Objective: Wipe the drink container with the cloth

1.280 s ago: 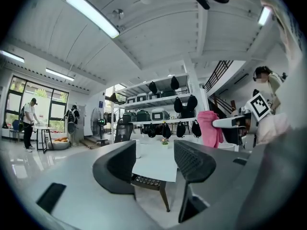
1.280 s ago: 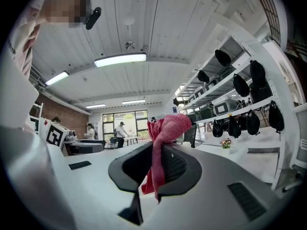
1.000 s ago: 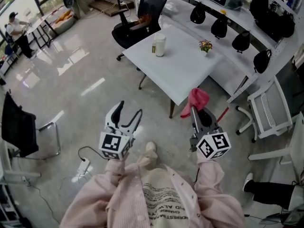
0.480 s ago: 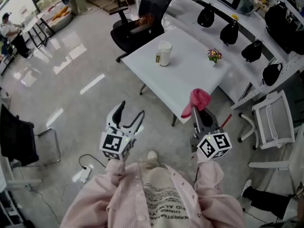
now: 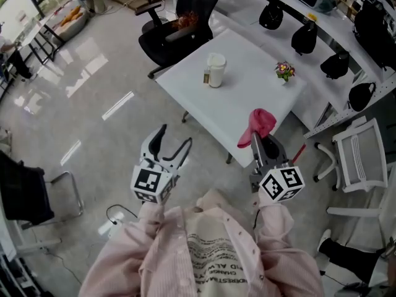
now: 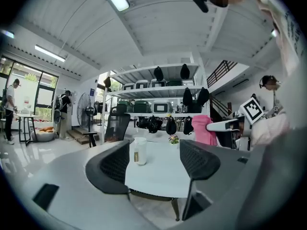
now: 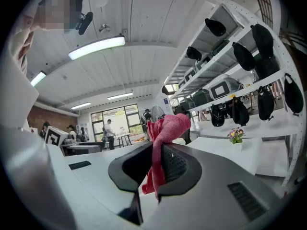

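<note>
- A white drink container [image 5: 216, 70] is seen standing upright on the white bench [image 5: 247, 107]. It is on the far side, close to the black chair [image 5: 179, 23].
- A lid [image 5: 216, 59] is seen on top of the drink container, so what is inside cannot be told.
- A small brown patch [image 5: 206, 77] is seen low at its side. Whether it is a label or a small thing next to it cannot be told.
- A little pot of flowers [image 5: 284, 71] is set on the same bench, to the right of the drink container and well apart from it.
- The pink cloth [image 5: 260, 125] is pinched in the right gripper [image 5: 265, 143], and the jaws are closed tight on it.
- In the right gripper view, most of the cloth is bunched up above the jaws, and a thin end is left hanging down between them.
- In the head view, the cloth is seen at the near corner of the bench, well apart from the drink container.
- The left gripper [image 5: 174, 138] is held over the floor [image 5: 93, 122], by the near left edge of the bench.
- Its jaws are spread wide and have just been opened further, and nothing is held in them.
- In the left gripper view, the drink container is seen far off through the gap between the jaws, and it is not touched.
- Black bags [image 5: 305, 37] are kept on the long white shelf [image 5: 247, 5] behind the bench.
</note>
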{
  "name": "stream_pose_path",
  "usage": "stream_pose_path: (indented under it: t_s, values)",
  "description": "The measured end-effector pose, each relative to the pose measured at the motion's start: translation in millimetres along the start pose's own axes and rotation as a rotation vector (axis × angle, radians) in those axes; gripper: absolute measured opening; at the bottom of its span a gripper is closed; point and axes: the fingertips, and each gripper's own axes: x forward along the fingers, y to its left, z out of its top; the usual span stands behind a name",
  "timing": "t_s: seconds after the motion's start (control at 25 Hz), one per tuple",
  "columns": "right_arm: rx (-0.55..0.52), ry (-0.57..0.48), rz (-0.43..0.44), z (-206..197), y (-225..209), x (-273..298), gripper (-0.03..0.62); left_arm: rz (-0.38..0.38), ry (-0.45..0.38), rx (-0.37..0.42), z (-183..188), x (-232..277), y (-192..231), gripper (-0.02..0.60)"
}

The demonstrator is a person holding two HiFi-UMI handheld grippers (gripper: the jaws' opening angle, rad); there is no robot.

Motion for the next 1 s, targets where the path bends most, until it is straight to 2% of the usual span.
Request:
stream_pose_path:
  t_s: [0.4,0.8,1.0]
  values:
    - [0.033,0.025,-0.028,-5.1,-36.3,53.1,0.034,-0.015,0.023,-0.017,-7.7,56.5,33.7,0.305]
    - [0.057,0.041,-0.038,8.9,-91.4,135.9,0.034,-0.047,0.044,-0.022,2.1,153.7,70.9,0.305]
    - [0.066,0.051,-0.038,20.2,-115.9,177.3,0.034,-0.074,0.081,-0.012,6.2,199.5,85.1,0.305]
